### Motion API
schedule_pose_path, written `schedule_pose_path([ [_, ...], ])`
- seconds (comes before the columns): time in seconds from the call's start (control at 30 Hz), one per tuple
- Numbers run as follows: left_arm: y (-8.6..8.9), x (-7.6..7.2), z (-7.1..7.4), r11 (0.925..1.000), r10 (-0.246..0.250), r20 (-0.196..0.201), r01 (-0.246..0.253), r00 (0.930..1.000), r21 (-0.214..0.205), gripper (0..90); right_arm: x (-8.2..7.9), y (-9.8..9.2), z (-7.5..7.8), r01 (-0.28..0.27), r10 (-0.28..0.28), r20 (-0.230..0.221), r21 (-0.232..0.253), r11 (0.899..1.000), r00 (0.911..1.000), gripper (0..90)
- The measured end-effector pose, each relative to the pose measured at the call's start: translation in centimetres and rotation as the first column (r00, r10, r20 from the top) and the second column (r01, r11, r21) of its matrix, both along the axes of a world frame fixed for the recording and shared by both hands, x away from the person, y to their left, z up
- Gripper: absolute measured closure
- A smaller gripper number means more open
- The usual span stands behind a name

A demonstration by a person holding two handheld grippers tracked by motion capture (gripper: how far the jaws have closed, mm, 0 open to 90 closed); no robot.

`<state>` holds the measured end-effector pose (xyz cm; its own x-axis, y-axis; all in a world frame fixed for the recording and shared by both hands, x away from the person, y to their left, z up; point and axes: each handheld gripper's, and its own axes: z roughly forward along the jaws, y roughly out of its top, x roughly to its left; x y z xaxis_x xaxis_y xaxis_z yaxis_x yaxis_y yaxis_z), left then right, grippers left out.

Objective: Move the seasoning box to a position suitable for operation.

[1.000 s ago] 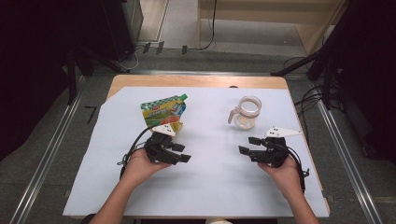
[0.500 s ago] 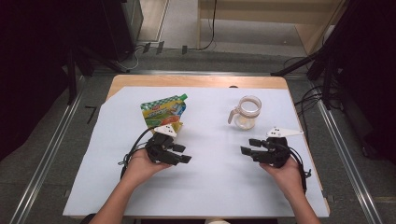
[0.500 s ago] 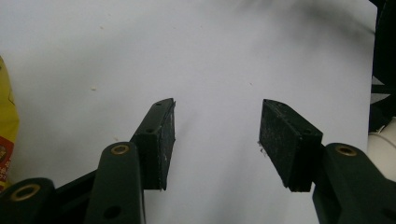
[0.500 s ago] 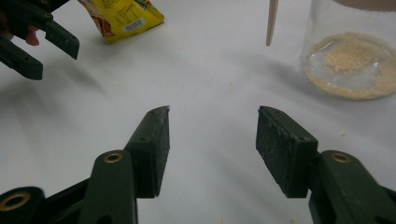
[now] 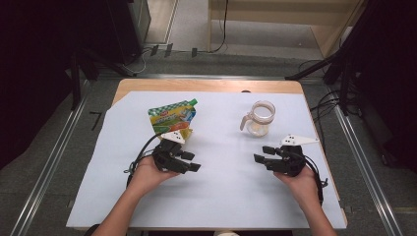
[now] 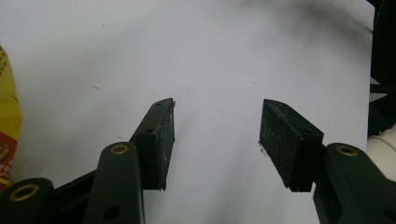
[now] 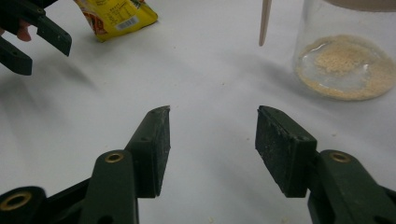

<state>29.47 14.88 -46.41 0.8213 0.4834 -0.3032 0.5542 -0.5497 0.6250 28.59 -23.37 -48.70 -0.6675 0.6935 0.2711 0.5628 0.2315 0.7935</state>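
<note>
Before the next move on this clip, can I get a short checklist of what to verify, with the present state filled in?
1. Left hand-held gripper free to grasp: ok. Its jaws stand apart over bare table cover, nothing between them.
2. Right hand-held gripper free to grasp: ok. Jaws apart with nothing between them, though they have just been closing a little.
3. Pouch within reach of the left hand-held gripper: ok. It lies flat just beyond it, not touched.
4. Glass jug upright: ok. It stands beyond the right hand-held gripper, apart from it.
5. Jug contents: ok. A thin layer of pale crumbly powder covers its bottom.
6. Pouch opened or sealed: cannot tell.
</note>
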Motion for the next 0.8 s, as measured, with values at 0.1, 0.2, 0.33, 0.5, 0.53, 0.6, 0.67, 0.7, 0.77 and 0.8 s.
schedule_pose_path([
  [0.1,-0.1,0.0,-0.1,1.0,-0.005,0.002,0.005,1.0,-0.001,45.8,0.2,-0.3,0.1,0.012,-0.013,0.004,0.024,1.0,0.9999,45.6],
  [0.2,-0.1,0.1,-0.1,1.0,-0.002,0.001,0.002,1.0,-0.007,45.8,0.5,-0.7,0.1,0.035,-0.036,0.028,0.023,0.999,0.9989,41.5],
  [0.33,0.0,-0.1,0.0,1.0,0.002,0.008,-0.001,1.0,-0.005,45.8,1.3,-1.2,-0.3,0.067,-0.067,0.03,0.012,0.998,0.9973,40.8],
  [0.5,0.0,-0.1,-0.1,1.0,0.002,0.007,-0.002,1.0,0.002,45.6,2.0,-1.6,-0.7,0.1,-0.101,0.022,0.009,0.995,0.9947,39.3],
  [0.53,-0.1,-0.1,-0.1,1.0,0.001,0.008,-0.001,1.0,0.007,45.6,2.3,-1.7,-0.7,0.105,-0.105,0.023,0.001,0.994,0.9942,38.0],
  [0.6,-0.1,-0.2,-0.2,1.0,-0.001,0.005,0.001,1.0,0.01,45.5,2.6,-1.7,-0.6,0.117,-0.116,0.037,-0.015,0.993,0.9925,36.1],
  [0.67,-0.1,-0.2,-0.2,1.0,-0.001,0.007,0.001,1.0,0.009,45.5,3.1,-1.9,-0.6,0.14,-0.139,0.046,-0.021,0.99,0.9893,33.2],
  [0.7,-0.2,-0.2,-0.2,1.0,-0.002,0.009,0.002,1.0,0.008,45.5,3.4,-1.9,-0.7,0.148,-0.147,0.049,-0.016,0.989,0.9879,32.1],
  [0.77,-0.3,-0.3,-0.2,1.0,0.0,0.006,0.0,1.0,0.0,45.5,4.0,-2.1,-0.9,0.167,-0.167,0.062,0.008,0.986,0.984,28.9],
  [0.8,-0.3,-0.3,-0.2,1.0,-0.002,0.008,0.002,1.0,-0.001,45.5,4.2,-2.1,-1.0,0.186,-0.186,0.07,0.007,0.983,0.98,28.1],
])
